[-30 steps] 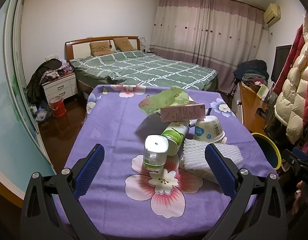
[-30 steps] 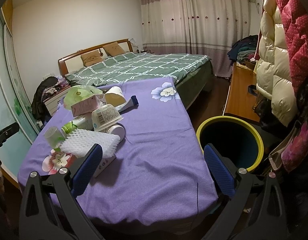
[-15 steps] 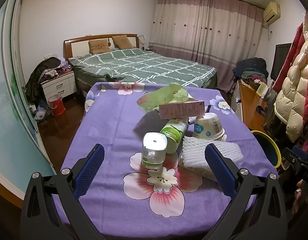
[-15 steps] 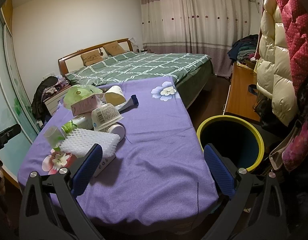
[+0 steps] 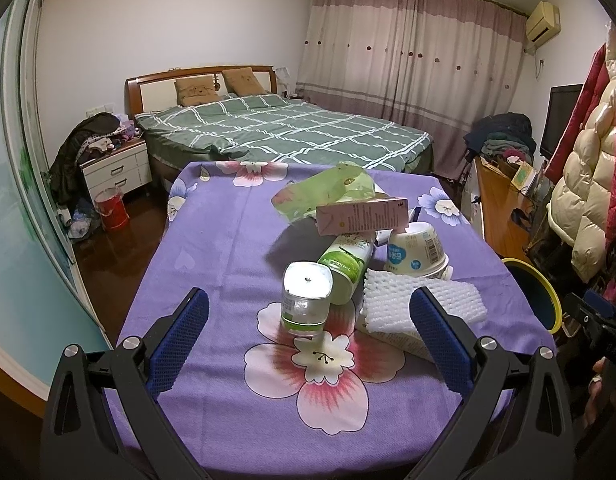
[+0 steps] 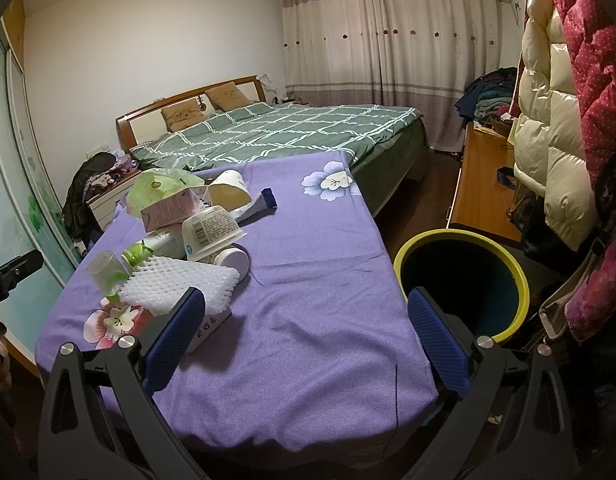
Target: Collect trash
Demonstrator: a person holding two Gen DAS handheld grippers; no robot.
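- My left gripper [image 5: 308, 320]: jaws spread wide, empty; likewise my right gripper [image 6: 305, 326].
- Trash pile, untouched, near purple flowered tablecloth's [image 6: 308, 320] front-left corner: clear upturned plastic jar [image 5: 305, 300], white foam net sleeve [image 5: 424, 300].
- Yellow-rimmed dark round bin [image 6: 462, 280] beside right edge: looks empty; everything left.

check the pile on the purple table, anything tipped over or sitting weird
Yes. The green bottle lies on its side, the pink carton is perched across it, and the white yogurt tub and clear cup stand upside down. Nothing looks spilled.
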